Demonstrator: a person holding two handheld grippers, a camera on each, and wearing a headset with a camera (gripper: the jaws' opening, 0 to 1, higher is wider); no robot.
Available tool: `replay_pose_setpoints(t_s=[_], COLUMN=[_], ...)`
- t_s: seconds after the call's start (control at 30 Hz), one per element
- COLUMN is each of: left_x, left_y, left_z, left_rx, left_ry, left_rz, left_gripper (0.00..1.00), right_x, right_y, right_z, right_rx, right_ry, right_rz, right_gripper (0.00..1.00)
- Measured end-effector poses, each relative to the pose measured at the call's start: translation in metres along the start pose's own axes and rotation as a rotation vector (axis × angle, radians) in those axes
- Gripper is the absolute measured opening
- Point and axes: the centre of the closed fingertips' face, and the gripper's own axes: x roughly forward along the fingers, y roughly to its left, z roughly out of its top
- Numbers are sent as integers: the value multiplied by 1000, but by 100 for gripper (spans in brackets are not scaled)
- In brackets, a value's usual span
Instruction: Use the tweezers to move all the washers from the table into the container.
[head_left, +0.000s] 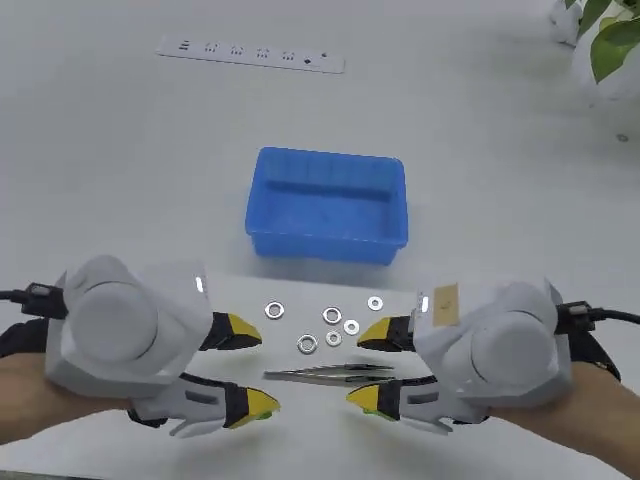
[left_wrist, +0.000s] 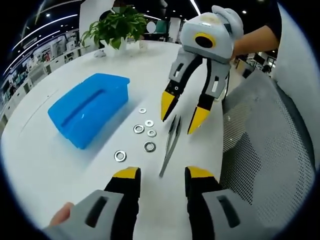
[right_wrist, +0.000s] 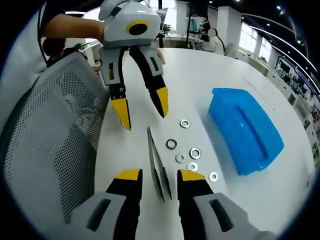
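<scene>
Left gripper (head_left: 252, 370) is hovering by the near edge of the tabletop (head_left: 120, 150), jaws standing wide, carrying nothing.

Tweezers (head_left: 330, 374) are lying flat just right of it, running left-right between the two grippers, also near the near edge. I'm not making out which end is the tips. I'm judging them thin, stiff, springy steel: light, slick, and hugging the surface, so hard to get a jaw under. I'm planning to pinch across the two flat arms around mid-length, lightly enough that they can still be squeezed onto a washer.

Washers (head_left: 307, 344) are sitting in a loose cluster just beyond the tweezers, on the side toward the container (head_left: 325, 243), which is standing further in toward the middle of the tabletop. I'm expecting them to be hard, flat and very light, skating on the smooth top. Tweezer tips should be going across a ring's edge or through its hole.

Right gripper (head_left: 365, 368) is facing the left one across the tweezers, jaws also spread, empty.

I'm counting six washers, all on the tabletop, plus one pair of tweezers and one container.
</scene>
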Motion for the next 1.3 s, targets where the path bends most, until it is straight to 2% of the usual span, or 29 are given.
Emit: replay_pose_setpoints(t_s=[0.1,0.13,0.2,0.3,0.37,0.47,0.57,0.6,0.63,0.77,0.9,1.0,1.1,1.3], left_x=[5,7,9,12,13,15,17,17,17,18,19,21,22,23], left_y=[2,2,2,-2,-6,-7,-8,-8,-7,-7,-8,-8,-6,-7], left_z=[-3,-3,0,-4,-4,-5,-2,-2,-2,-2,-1,1,3,3], left_rx=[0,-28,-48,-20,-37,-32,-31,-32,-32,-22,4,-4,-39,-27], left_ry=[21,15,-5,20,15,21,13,13,15,24,21,11,-8,-3], left_rz=[-14,-24,-37,-49,-72,-78,-78,-79,-77,-80,-72,-71,-69,-66], left_gripper=[36,34,32,31,30,30,30,30,29,29,28,27,27,25], right_x=[4,5,7,10,11,13,13,14,14,13,13,13,13,6], right_y=[-2,-2,-1,1,2,2,2,3,1,2,0,2,3,3], right_z=[-3,-4,-3,-4,-4,-7,-6,-6,-6,-6,-7,-7,-6,8], right_rx=[0,6,7,-7,-16,-64,-74,-95,-148,-181,-190,-181,-168,-156], right_ry=[20,22,24,36,40,78,78,79,92,118,104,91,84,29], right_rz=[13,15,24,41,48,54,57,61,48,58,54,52,45,23], right_gripper=[25,24,22,21,21,19,16,15,13,10,9,8,7,7])
